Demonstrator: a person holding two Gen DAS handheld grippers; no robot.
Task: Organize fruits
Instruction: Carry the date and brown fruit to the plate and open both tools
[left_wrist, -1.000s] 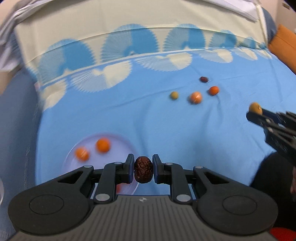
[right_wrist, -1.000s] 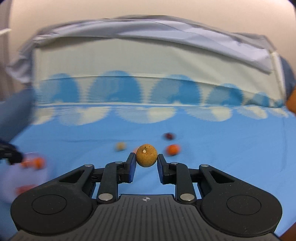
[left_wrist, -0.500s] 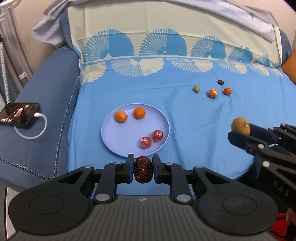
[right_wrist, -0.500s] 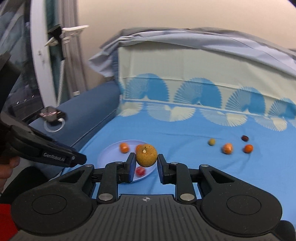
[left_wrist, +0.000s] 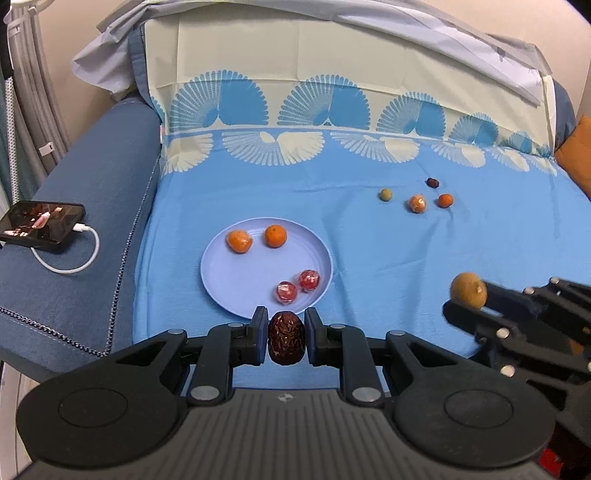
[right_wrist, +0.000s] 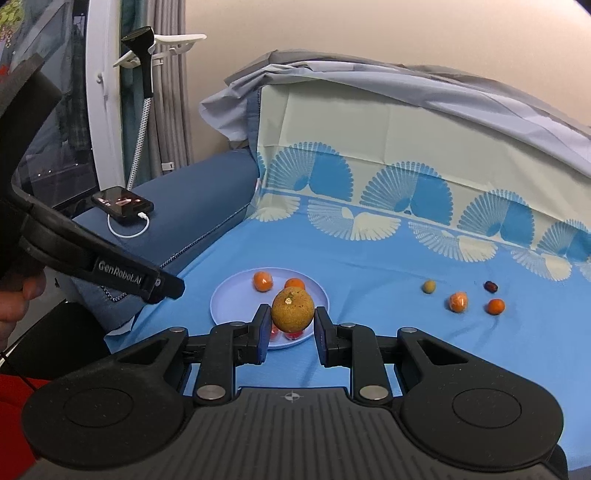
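I have a wrinkled dark date (left_wrist: 286, 338) clamped in my left gripper (left_wrist: 286, 339), jaws pinching its sides so it rides free, just short of the near rim of the lilac plate (left_wrist: 218, 273). My right gripper (right_wrist: 291, 328) has its jaws clamped on a tan round fruit (right_wrist: 292, 310), hanging right of the plate. The plate already collects two oranges and two red wrapped fruits, which I judge is why both loads head there. Four more fruits lie far right on the blue bedsheet (left_wrist: 369, 240), well apart from it.
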